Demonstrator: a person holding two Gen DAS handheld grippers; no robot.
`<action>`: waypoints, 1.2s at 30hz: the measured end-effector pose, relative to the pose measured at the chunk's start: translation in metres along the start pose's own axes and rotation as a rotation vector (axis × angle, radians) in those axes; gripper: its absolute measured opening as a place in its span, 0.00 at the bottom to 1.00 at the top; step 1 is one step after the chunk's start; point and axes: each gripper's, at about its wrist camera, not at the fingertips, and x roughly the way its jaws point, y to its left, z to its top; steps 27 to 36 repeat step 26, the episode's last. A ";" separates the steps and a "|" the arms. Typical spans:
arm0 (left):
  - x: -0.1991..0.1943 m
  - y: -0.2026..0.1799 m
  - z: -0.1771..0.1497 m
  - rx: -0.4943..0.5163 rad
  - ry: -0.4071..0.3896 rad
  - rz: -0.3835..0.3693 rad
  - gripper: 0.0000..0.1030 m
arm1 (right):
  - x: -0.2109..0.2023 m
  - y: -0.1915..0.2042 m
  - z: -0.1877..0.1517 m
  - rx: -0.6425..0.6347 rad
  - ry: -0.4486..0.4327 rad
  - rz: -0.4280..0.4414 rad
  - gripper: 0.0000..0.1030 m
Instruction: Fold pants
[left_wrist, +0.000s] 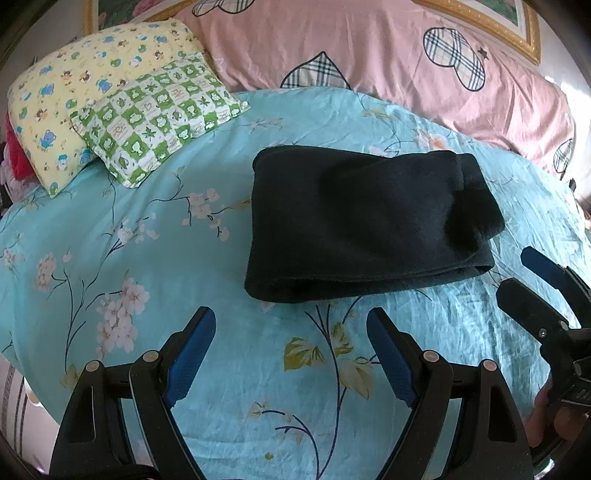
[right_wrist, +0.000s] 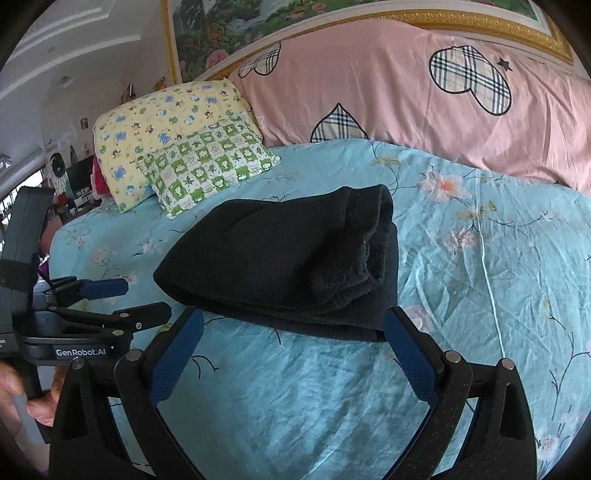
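We see the black pants (left_wrist: 369, 221) lying folded into a thick rectangular bundle on the turquoise floral bedsheet (left_wrist: 147, 258), roughly mid-bed, with nothing gripping them. Our left gripper (left_wrist: 290, 325) hovers just short of the bundle's near edge, its blue-padded jaws spread wide and empty. Our right gripper (right_wrist: 293, 325) sits just as wide apart and empty, its right fingertip close beside the bundle's near corner (whether it touches the cloth we cannot tell). From the right wrist view the layered open ends of the fold face toward the right. Beyond the pants a green checked pillow (left_wrist: 155, 118) rests partly on a yellow cartoon-print pillow (left_wrist: 74, 81), and a pink quilt (left_wrist: 369, 48) with plaid hearts lines the headboard side.
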 end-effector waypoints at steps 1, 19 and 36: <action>0.000 0.000 0.000 -0.003 -0.003 -0.001 0.82 | 0.000 -0.001 0.001 0.005 0.001 0.002 0.95; 0.001 -0.011 0.014 0.046 -0.029 0.022 0.82 | 0.009 -0.008 0.008 0.084 0.007 -0.002 0.95; 0.001 -0.018 0.021 0.024 0.003 -0.002 0.82 | 0.013 -0.012 0.007 0.119 0.043 -0.034 0.98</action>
